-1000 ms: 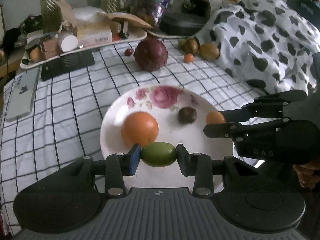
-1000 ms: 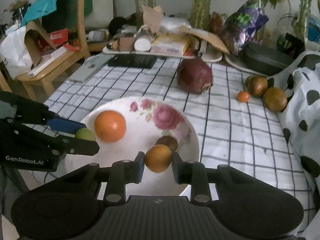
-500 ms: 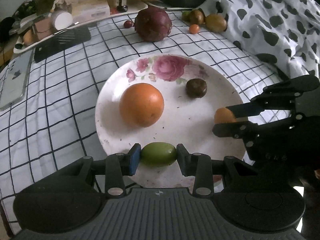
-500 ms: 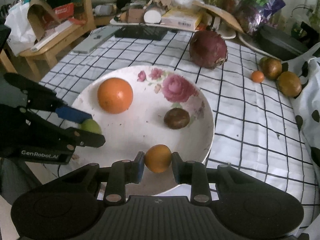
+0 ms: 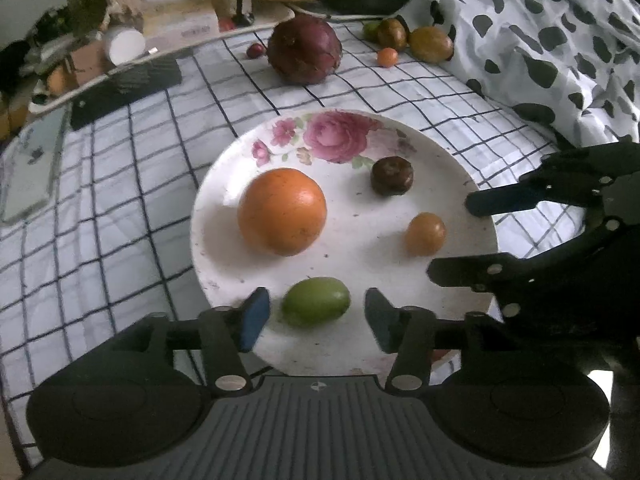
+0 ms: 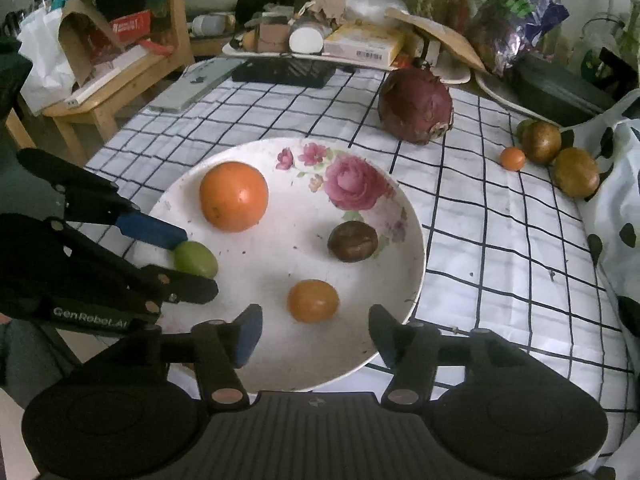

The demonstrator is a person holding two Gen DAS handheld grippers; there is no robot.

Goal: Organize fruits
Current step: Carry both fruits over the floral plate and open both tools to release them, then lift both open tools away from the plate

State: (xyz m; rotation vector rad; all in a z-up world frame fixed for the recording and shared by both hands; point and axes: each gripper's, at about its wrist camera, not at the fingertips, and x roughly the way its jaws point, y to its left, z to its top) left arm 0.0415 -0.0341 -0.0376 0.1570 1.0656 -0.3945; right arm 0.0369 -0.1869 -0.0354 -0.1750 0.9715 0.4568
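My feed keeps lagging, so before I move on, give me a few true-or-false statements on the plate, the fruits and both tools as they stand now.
1. The green fruit lies on the plate, free of the left tool. True; its jaws have just been opening.
2. The right tool is clamped on the small orange fruit. False: its jaws have just been opening and the fruit rests on the plate, untouched.
3. Four fruits are on the plate. True.
4. The big dark red fruit is on the plate. False: it sits on the checked cloth beyond the plate.
5. The large orange touches the dark brown fruit. False: they lie apart.
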